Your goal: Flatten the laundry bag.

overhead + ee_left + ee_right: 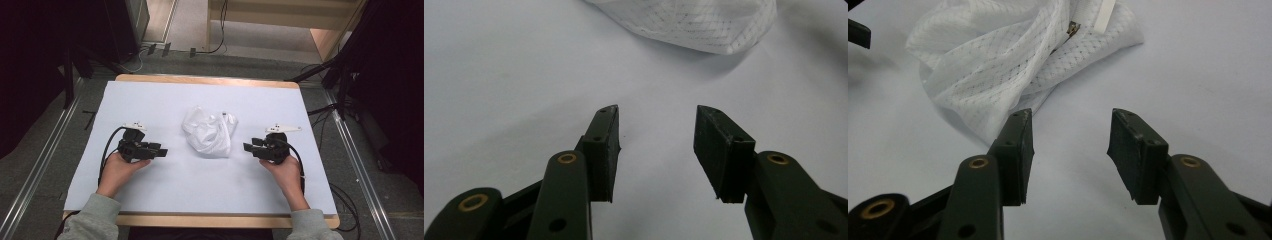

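A crumpled white mesh bag lies in the middle of the white table cover. My left gripper rests to its left, pointing right toward it, open with nothing between the jaws. My right gripper rests to its right, pointing left, also open and empty. In the left gripper view the mesh bag lies ahead beyond the left gripper. In the right gripper view the mesh bag spreads just past the right gripper, with a small dark zipper pull and a white tag near its top.
The white sheet covers a wooden table whose edge shows at front and back. Metal floor rails run along both sides. Cables lie on the floor beyond the table, near a wooden frame at the back right.
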A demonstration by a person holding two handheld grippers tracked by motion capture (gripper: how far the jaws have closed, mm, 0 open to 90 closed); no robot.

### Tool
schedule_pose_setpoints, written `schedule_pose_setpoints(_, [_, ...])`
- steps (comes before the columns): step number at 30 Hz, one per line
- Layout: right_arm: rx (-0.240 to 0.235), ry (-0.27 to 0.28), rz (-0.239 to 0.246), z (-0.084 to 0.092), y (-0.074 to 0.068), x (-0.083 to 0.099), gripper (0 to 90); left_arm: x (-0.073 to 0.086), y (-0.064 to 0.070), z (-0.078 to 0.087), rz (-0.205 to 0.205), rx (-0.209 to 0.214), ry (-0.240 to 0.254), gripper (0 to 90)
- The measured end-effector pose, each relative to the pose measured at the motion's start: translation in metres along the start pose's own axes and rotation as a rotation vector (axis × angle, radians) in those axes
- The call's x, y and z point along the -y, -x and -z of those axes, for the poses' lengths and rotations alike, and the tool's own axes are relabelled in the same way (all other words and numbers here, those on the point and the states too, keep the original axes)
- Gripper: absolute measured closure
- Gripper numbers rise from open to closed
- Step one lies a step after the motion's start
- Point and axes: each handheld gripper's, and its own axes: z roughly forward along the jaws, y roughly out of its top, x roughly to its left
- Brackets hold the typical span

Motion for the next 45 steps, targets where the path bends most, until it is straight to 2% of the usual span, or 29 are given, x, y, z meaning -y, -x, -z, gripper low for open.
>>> schedule_pose_setpoints(4, [-0.002,-0.024,0.019,-0.004,-0.002,-0.001,53.9,-0.002,0.001,-0.001,0.004,0.021,0.024,55.0])
schedule_pose_setpoints(9, [-0.002,-0.020,0.023,-0.003,-0.003,-0.001,54.0,-0.002,0.003,-0.001,-0.013,0.021,0.033,57.7])
schedule_pose_setpoints(12, [-0.003,-0.025,0.020,-0.003,-0.002,0.000,54.4,-0.003,0.002,-0.002,0.007,0.040,0.037,59.0])
schedule_pose_setpoints(15, [-0.008,-0.026,0.023,-0.004,-0.003,-0.001,56.2,-0.004,0.001,-0.002,0.012,0.030,0.033,57.7])
schedule_pose_setpoints(18, [-0.012,-0.018,0.023,-0.004,-0.004,-0.002,58.5,-0.003,0.001,-0.002,0.011,0.016,0.016,51.2])
schedule_pose_setpoints(21, [-0.012,-0.024,0.006,-0.004,-0.003,-0.002,63.9,-0.003,0.002,-0.003,-0.011,-0.001,0.005,50.7])
schedule_pose_setpoints(25, [-0.016,-0.028,-0.016,-0.005,-0.003,-0.005,71.5,-0.002,0.004,-0.001,-0.006,0.013,0.025,48.3])
schedule_pose_setpoints(31, [-0.003,-0.030,-0.019,-0.011,-0.005,-0.014,76.4,0.000,0.005,0.003,0.003,0.015,0.035,45.6])
schedule_pose_setpoints(32, [0.004,-0.036,-0.018,-0.014,-0.005,-0.017,80.4,0.001,0.005,0.004,0.001,0.017,0.041,45.6])
schedule_pose_setpoints(36, [-0.001,-0.042,-0.015,-0.019,-0.005,-0.022,85.7,0.002,0.006,0.006,-0.001,0.010,0.045,45.2])
schedule_pose_setpoints(38, [-0.020,-0.036,-0.030,-0.024,-0.003,-0.028,86.2,0.003,0.006,0.006,0.002,0.010,0.045,43.3])
schedule_pose_setpoints(42, [-0.016,-0.033,-0.022,-0.028,-0.003,-0.032,85.0,0.006,0.006,0.009,0.005,-0.001,0.039,43.2])
schedule_pose_setpoints(45, [-0.011,-0.035,-0.005,-0.032,-0.005,-0.039,80.9,0.009,0.007,0.011,0.008,-0.002,0.045,43.2])
